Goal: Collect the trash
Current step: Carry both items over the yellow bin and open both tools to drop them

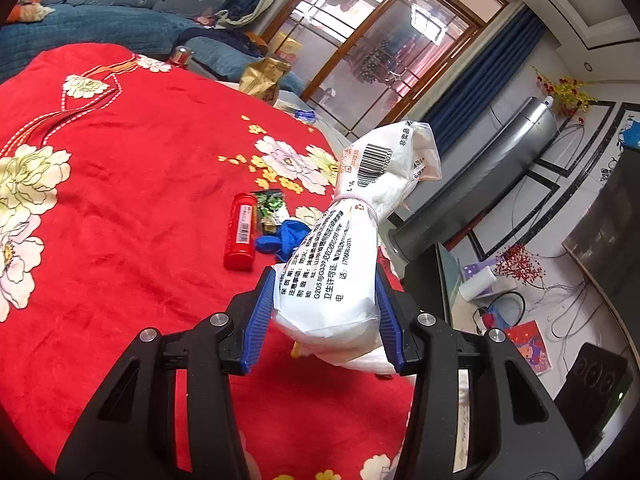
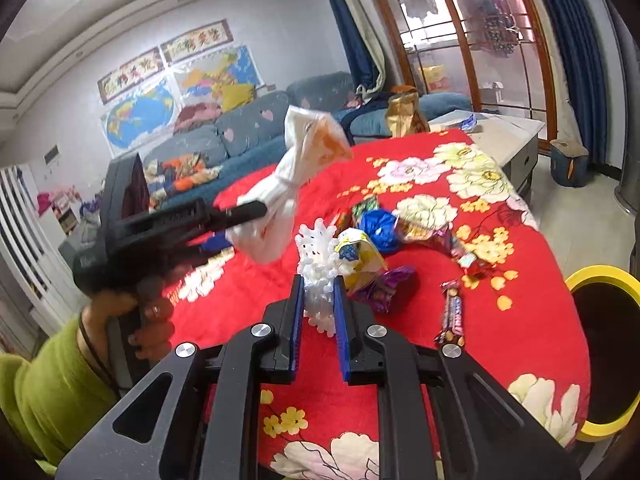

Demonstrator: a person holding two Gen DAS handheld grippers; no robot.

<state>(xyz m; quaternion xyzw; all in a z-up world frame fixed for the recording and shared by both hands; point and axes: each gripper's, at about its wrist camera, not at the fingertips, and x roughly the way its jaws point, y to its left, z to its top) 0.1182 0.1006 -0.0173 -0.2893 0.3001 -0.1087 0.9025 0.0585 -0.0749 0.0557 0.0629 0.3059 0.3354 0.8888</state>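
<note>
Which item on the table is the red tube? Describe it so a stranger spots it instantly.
Start at the round table under the red floral cloth. Near its far edge lies a small litter cluster. The glossy red plastic cylinder lies flat left of the crumpled blue wrapper; it alone is rigid, with a white barcode label.

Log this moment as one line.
left tool: shut on white packet | right tool: shut on white foam net | bin: beside table
</note>
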